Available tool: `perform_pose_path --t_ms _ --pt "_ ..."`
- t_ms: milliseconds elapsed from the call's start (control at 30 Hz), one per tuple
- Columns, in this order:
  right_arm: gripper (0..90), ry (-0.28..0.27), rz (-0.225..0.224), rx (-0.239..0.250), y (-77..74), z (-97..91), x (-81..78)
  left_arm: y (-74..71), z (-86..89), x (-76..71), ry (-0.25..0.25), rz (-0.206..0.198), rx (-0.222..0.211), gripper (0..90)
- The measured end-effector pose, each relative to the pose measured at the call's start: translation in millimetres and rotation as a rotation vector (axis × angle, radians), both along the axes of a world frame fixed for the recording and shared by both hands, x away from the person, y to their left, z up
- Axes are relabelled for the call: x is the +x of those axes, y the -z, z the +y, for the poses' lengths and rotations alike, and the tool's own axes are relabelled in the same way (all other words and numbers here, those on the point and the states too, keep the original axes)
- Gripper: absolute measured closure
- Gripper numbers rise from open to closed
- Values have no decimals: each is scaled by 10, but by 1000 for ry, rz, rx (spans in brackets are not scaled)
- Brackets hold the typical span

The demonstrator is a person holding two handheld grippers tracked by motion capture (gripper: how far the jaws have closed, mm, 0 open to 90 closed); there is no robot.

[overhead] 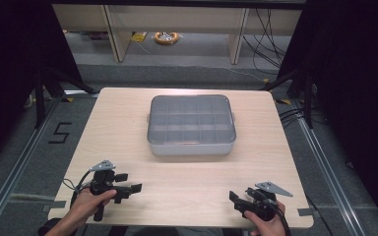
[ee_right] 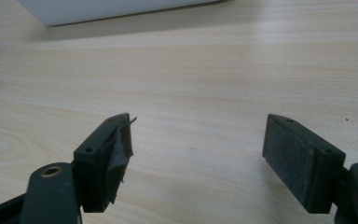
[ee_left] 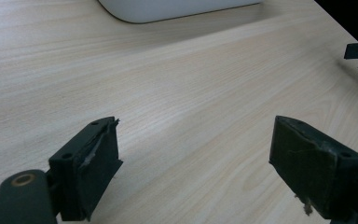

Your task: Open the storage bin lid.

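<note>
left gripper [overhead: 130, 189]: sitting at the table's [overhead: 187, 182] near left edge, jaws spread, pinching nothing.
box [overhead: 191, 125]: lying lidded at mid-table, well apart from both grippers.
right gripper [overhead: 235, 198]: resting near right edge, jaws gaping, gripping nothing.

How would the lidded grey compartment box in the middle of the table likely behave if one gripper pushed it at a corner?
The compartment box is wide, low and flat-bottomed, so it would probably slide, not tip. Pushed off-centre, it would likely swivel on the smooth wooden table. Its compartments look empty, so it is probably light.
</note>
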State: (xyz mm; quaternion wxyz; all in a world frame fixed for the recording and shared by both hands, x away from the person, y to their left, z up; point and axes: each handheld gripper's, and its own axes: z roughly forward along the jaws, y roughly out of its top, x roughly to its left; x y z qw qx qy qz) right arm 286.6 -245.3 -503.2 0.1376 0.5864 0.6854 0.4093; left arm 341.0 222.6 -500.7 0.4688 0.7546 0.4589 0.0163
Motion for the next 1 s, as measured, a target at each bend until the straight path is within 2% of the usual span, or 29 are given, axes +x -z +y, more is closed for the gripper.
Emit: perform_pose_path --t_ms 133,200,233,267,300,333,367,400,433,467,533,567,667,700,733,767,800,867,900,933,967,1000 --pt "249 9 7 13 -12 -10 11 7 18 -7 -8 6 -2 148" --pt "249 -1 -3 40 7 -22 54 7 42 -18 -17 7 -4 148" --pt "249 12 -8 35 13 -21 70 7 51 -21 -18 4 -5 148" --pt "248 7 1 41 5 -31 76 5 55 -26 -26 4 -7 148" --pt "247 44 39 69 -17 1 61 6 63 -23 -25 7 -12 148" --pt "246 7 -2 62 7 -37 94 8 69 -22 -28 7 -11 148" --pt "245 42 27 84 -2 -8 84 8 69 -22 -28 7 -11 148" --pt "243 19 0 70 12 -46 109 13 81 -20 -28 7 -6 148" --pt "241 16 -1 66 6 -56 114 14 83 -19 -32 10 -13 148" --pt "239 16 -6 96 13 -61 121 16 88 -18 -35 8 -18 148" --pt "235 60 34 122 -21 -35 101 12 98 -15 -38 10 -21 147" --pt "233 24 -8 110 4 -72 132 12 97 -13 -42 7 -28 147" --pt "231 25 -29 110 25 -77 162 13 102 -7 -46 8 -38 147" --pt "230 25 -12 133 8 -81 156 19 112 -4 -44 10 -39 147" --pt "228 21 -21 136 13 -91 168 24 115 -2 -50 15 -48 147" --pt "226 35 -6 147 10 -84 168 29 124 0 -53 18 -52 147" --pt "225 25 -24 153 18 -102 184 25 128 -2 -64 25 -52 147" --pt "225 52 27 201 -16 -85 168 27 132 -5 -79 15 -54 147" --pt "224 48 -8 189 -2 -104 185 21 140 -2 -73 16 -58 147" --pt "224 48 -8 189 -2 -104 185 21 140 -2 -73 16 -58 147" --pt "226 50 12 230 -21 -99 176 17 135 -5 -85 5 -57 147" --pt "227 41 -7 215 -17 -116 185 13 139 -2 -81 10 -56 147"
